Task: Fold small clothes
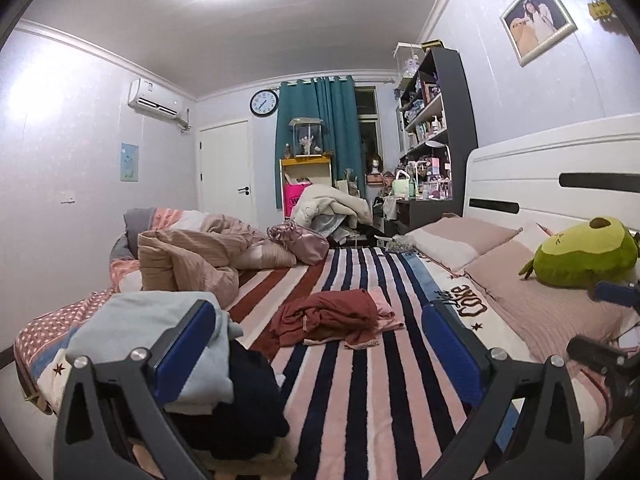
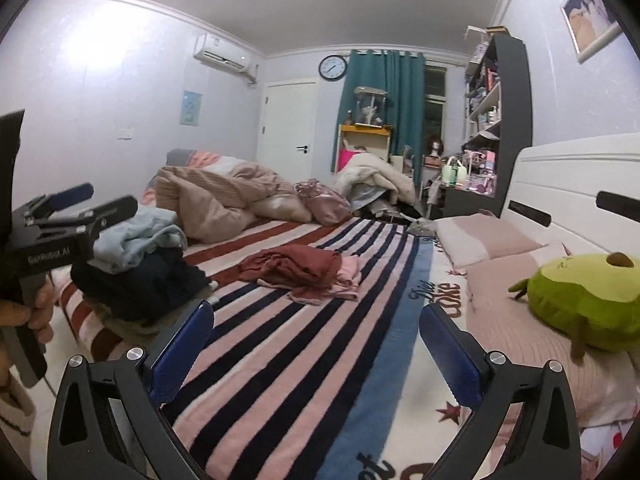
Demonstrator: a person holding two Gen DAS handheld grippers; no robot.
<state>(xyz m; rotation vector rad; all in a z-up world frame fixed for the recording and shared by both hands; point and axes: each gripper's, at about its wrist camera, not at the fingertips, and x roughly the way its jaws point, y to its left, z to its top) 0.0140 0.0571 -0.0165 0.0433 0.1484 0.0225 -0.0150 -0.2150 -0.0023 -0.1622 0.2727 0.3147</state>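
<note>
Basically the bed (image 1: 360,400) fills both views, w/ a striped blanket (image 2: 280,340) in pink, navy and red spread over it. White headboard (image 1: 560,168) on the right, two pink pillows (image 1: 460,240) below it, a green avocado plush (image 2: 584,304) on the nearer one. Crumpled beige duvet (image 1: 192,256) bunched at the far left of the bed.

Clothes next: a pile of clothes (image 1: 192,360) sits at the near-left edge of the bed, light blue top over dark navy stuff. In the left wrist view it's right behind the left finger (image 1: 184,344), just beside it; can't tell if touching. A dark red garment (image 1: 332,316) lies crumpled mid-blanket, well ahead of both grippers, overlapping a small pink garment (image 1: 384,308) on its right side.

Left gripper (image 1: 320,344): jaws wide apart, nothing btwn them, red garment seen thru the gap. Right gripper (image 2: 316,344): also wide apart, holding nothing, over bare blanket, red garment farther ahead and a bit left. Right wrist view also shows the left gripper (image 2: 80,208) from the side at far left, near the pile, w/ a hand (image 2: 36,312) on its grip.
</note>
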